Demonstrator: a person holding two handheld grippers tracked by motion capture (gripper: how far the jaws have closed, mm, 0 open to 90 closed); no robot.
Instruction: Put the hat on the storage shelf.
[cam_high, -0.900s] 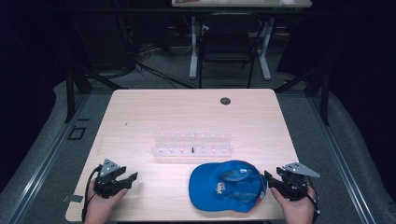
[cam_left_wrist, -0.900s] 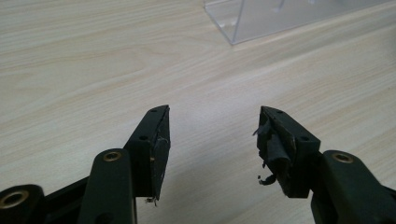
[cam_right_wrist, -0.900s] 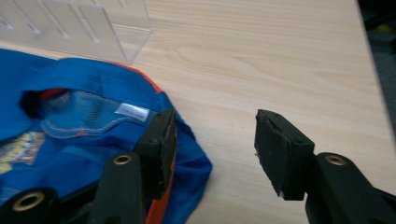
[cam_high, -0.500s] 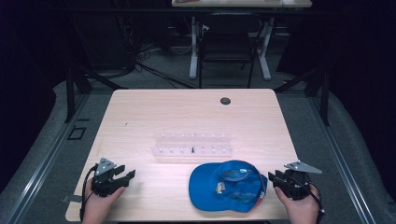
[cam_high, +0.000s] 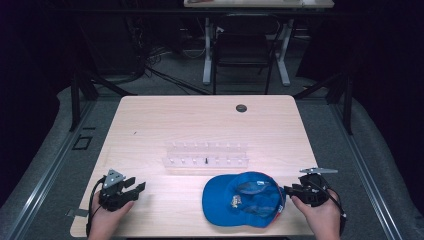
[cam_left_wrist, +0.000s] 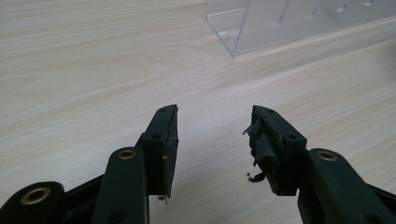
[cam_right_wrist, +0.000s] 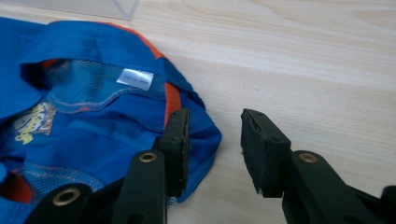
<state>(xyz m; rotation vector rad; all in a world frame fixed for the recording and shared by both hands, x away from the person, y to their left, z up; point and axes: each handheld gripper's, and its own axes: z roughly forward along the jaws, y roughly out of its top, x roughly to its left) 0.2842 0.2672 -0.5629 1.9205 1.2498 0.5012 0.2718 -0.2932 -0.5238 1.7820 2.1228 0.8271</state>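
A blue cap (cam_high: 240, 200) lies upside down near the table's front edge, its inside and a white label facing up. In the right gripper view the cap (cam_right_wrist: 93, 130) covers the left half. My right gripper (cam_high: 288, 190) sits at the cap's right edge and is open. Its left jaw hangs over the cap's rim, and a bit of that rim reaches into the gap of the right gripper (cam_right_wrist: 215, 117); the pads do not press on it. At the front left my left gripper (cam_high: 136, 184) rests open over bare wood, and the left gripper (cam_left_wrist: 215, 126) has nothing between its fingers.
A clear plastic rack (cam_high: 205, 155) with small pegs stands across the middle of the light wooden table (cam_high: 200, 115), just behind the cap; its corner (cam_left_wrist: 299, 23) shows ahead of the left gripper. A black round cable hole (cam_high: 241, 108) sits near the far edge.
My right gripper has shifted slightly beside the cap's edge. The left gripper and the cap have stayed where they were.
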